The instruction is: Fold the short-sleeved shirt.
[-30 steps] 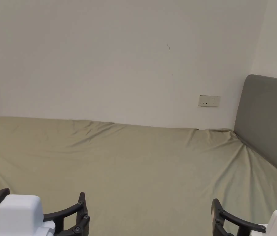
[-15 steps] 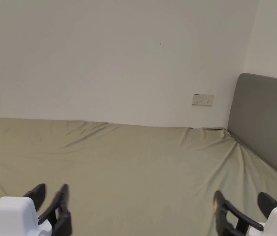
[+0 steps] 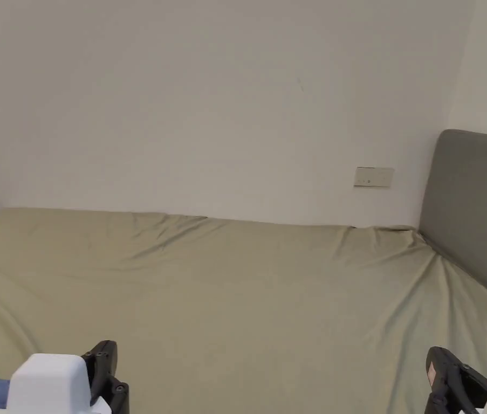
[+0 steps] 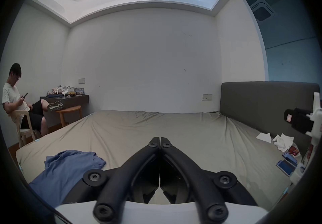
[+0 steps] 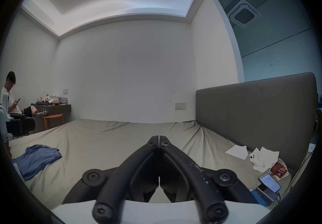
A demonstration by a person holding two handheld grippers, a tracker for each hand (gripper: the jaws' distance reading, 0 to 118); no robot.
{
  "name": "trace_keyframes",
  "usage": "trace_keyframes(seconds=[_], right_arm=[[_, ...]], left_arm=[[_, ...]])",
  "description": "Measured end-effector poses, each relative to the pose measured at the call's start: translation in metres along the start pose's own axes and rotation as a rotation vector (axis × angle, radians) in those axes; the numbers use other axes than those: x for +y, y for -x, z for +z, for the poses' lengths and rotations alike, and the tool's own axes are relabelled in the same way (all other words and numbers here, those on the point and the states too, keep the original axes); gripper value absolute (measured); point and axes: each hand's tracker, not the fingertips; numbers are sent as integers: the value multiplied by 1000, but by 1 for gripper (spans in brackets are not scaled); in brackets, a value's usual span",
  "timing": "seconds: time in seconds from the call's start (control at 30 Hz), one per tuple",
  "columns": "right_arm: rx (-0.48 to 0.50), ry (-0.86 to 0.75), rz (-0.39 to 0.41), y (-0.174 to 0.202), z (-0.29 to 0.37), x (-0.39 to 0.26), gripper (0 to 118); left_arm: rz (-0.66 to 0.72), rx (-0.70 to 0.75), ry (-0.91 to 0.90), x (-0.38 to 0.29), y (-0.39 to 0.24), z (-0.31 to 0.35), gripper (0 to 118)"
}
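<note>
- Left gripper (image 4: 159, 142): jaws pressed together, nothing between them, above the bed (image 4: 174, 133).
- Right gripper (image 5: 159, 136): jaws also pressed together, holding nothing.
- Blue shirt (image 4: 68, 168) lies crumpled on the bed's near left corner, apart from both grippers.

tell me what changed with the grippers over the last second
Both grippers went from open to shut: the left gripper and the right gripper now have their jaws pressed together on nothing. The blue shirt lies crumpled on the bed sheet, held by neither gripper.
</note>
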Motion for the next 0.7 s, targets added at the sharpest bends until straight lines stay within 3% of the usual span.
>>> trace_keyframes(seconds=[0.1, 0.33, 0.47, 0.53, 0.7], right_arm=[[87, -7, 44, 30, -11, 3, 1], [474, -32, 37, 153, -36, 13, 1], [725, -14, -30, 229, -34, 12, 1], [837, 16, -78, 258, -32, 10, 1], [932, 27, -26, 308, -24, 5, 1]], left_arm=[[-24, 74, -6, 1, 16, 17, 0], [16, 417, -5, -1, 103, 96, 0], [18, 677, 32, -8, 153, 144, 0], [49, 736, 42, -10, 171, 162, 0], [77, 749, 66, -21, 194, 164, 0]])
